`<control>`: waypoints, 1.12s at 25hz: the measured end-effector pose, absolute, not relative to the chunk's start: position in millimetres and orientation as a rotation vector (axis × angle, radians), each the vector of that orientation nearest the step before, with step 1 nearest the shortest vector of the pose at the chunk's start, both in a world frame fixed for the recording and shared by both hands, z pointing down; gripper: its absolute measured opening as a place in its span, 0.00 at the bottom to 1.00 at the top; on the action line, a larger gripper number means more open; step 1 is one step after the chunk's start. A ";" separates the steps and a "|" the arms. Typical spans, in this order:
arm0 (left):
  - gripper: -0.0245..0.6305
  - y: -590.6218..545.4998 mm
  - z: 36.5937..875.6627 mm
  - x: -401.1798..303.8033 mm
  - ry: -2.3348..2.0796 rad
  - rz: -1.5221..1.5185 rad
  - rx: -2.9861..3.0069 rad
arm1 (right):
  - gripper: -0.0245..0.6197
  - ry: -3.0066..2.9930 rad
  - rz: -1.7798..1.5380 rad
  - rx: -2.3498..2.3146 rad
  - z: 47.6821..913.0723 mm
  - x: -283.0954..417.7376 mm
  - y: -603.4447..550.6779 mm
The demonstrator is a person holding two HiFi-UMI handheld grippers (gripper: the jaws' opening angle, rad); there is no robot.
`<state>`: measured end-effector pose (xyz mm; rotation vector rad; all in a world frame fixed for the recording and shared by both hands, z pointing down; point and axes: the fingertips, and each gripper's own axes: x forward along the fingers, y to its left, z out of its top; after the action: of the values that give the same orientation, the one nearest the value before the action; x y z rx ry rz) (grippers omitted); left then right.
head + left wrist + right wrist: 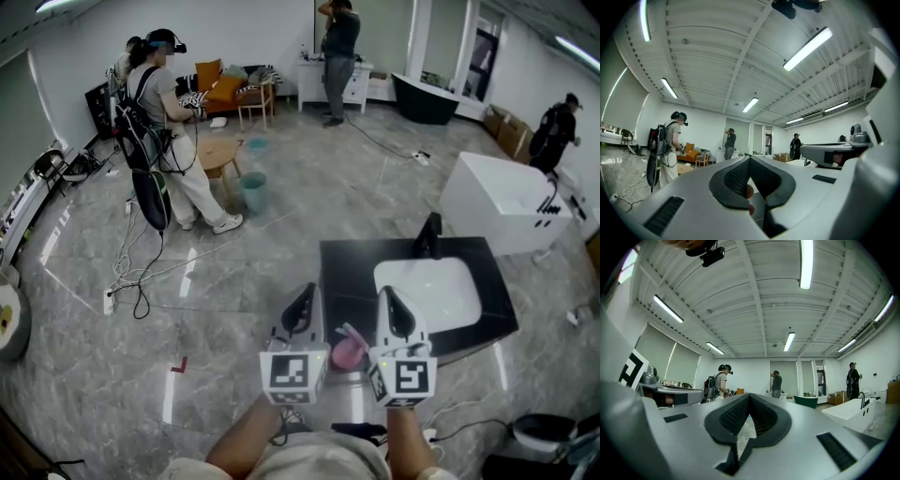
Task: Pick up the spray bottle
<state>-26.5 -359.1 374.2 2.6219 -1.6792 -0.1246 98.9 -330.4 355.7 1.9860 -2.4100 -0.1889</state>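
Reading this as the approach stage: nothing is picked up yet. Your left gripper [306, 292] and right gripper [388, 294] sit side by side at lower centre of the head view. Both point level toward the black countertop [345, 272] with its white rectangular sink basin [424, 291].

The small pink plastic spray bottle [349, 349], as best I can judge it, shows low in the frame between the two gripper bodies, at the counter's near-left corner. It's too small to say whether it's upright or tilted. I can't tell if it touches either gripper.

Left gripper view: the left gripper [750, 158] has its jaws pressed together, black ribbed pads [733, 180] meeting at the tip, nothing clamped. A couple of reddish spots show in the gap under the tip; I can't identify them.

Right gripper view: the right gripper [749, 395] is the same, jaws fully together and no object between them. Only floor shows through the gap.

- **Done:** you're at the counter with the bottle in frame.
- **Left to do:** spread one gripper's jaws, bring them around the bottle body, close, lift.

My judgement is that both tips sit beyond the bottle, so you'd need to back off or dip down to get the jaws onto it.
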 end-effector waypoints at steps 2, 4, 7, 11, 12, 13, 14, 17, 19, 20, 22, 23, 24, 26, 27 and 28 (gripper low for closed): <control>0.04 -364.8 374.7 -29.5 -1.662 -0.124 2.623 | 0.05 -2.400 -0.189 1.995 355.9 95.7 -334.4; 0.04 -370.5 376.6 -32.3 -1.650 -0.116 2.628 | 0.05 -2.388 -0.191 2.004 355.8 92.5 -339.4; 0.04 -376.2 379.8 -31.8 -1.646 -0.104 2.632 | 0.05 -2.395 -0.182 1.994 359.9 89.9 -346.0; 0.04 -380.3 382.7 -20.3 -1.639 -0.106 2.620 | 0.05 -2.412 -0.180 1.971 360.5 96.5 -350.3; 0.04 -380.8 383.5 -18.7 -1.645 -0.102 2.620 | 0.05 -2.418 -0.181 1.963 360.8 98.0 -350.7; 0.04 -381.0 384.3 -17.7 -1.652 -0.095 2.622 | 0.05 -2.425 -0.181 1.954 361.5 99.2 -350.8; 0.04 -381.4 384.8 -17.0 -1.660 -0.091 2.623 | 0.05 -2.431 -0.178 1.944 362.5 100.2 -351.1; 0.04 -382.9 384.5 -12.5 -1.675 -0.096 2.613 | 0.05 -2.434 -0.172 1.911 366.3 104.3 -353.9; 0.04 -382.8 384.9 -8.8 -1.684 -0.099 2.613 | 0.05 -2.433 -0.159 1.895 371.1 107.7 -355.6; 0.04 -382.8 386.0 -7.3 -1.685 -0.097 2.614 | 0.05 -2.436 -0.150 1.885 374.3 108.4 -356.4; 0.04 -383.5 390.3 -4.7 -1.684 -0.083 2.619 | 0.05 -2.444 -0.131 1.852 381.9 106.9 -357.9; 0.04 -384.1 392.9 -3.7 -1.685 -0.073 2.620 | 0.05 -2.451 -0.123 1.831 385.7 104.9 -358.4; 0.04 -384.9 395.1 -3.1 -1.689 -0.066 2.617 | 0.05 -2.460 -0.113 1.806 389.2 102.3 -358.8; 0.04 -387.1 398.7 -3.4 -1.699 -0.060 2.607 | 0.05 -2.480 -0.084 1.753 396.2 95.7 -358.7; 0.04 -388.5 400.2 -3.9 -1.703 -0.059 2.603 | 0.05 -2.483 -0.075 1.725 400.7 92.6 -358.5; 0.04 -390.0 401.5 -4.1 -1.707 -0.057 2.600 | 0.05 -2.484 -0.071 1.699 405.6 90.2 -358.2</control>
<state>-4.1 -390.0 401.5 2.5999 -1.7071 -0.0573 90.2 -358.2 405.6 1.6986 -2.4843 -0.0714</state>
